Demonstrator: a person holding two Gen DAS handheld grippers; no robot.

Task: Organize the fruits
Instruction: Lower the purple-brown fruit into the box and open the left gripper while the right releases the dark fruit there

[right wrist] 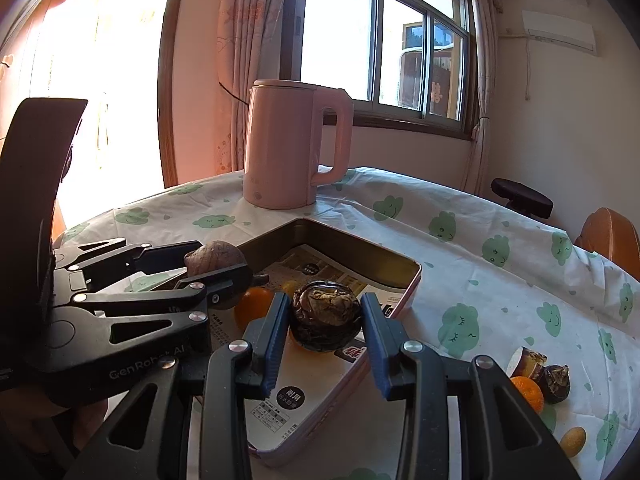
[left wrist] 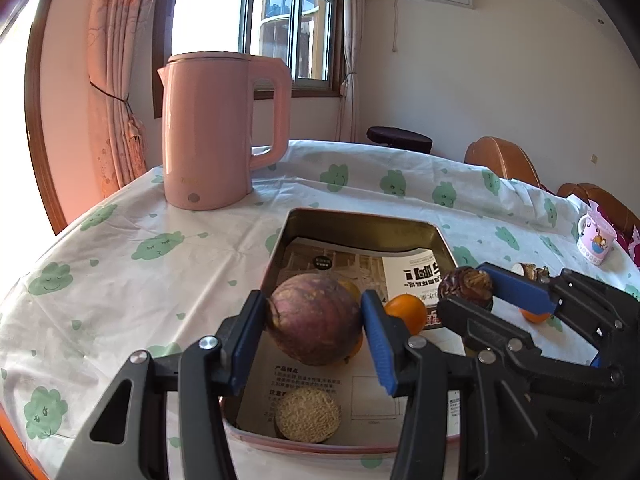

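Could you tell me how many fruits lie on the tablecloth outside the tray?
4, clustered right of the tray: a cut piece, a dark fruit, an orange, a small yellow fruit. Others may be hidden.

Round purple-brown fruit [left wrist: 314,318] is suspended above the open rectangular tin tray [left wrist: 360,222]. A dark, wrinkled brown fruit [right wrist: 325,316] hangs over the tray's right side. Inside, on printed paper, lie an orange [left wrist: 406,314] and a tan, rough-faced disc-shaped piece [left wrist: 307,414].
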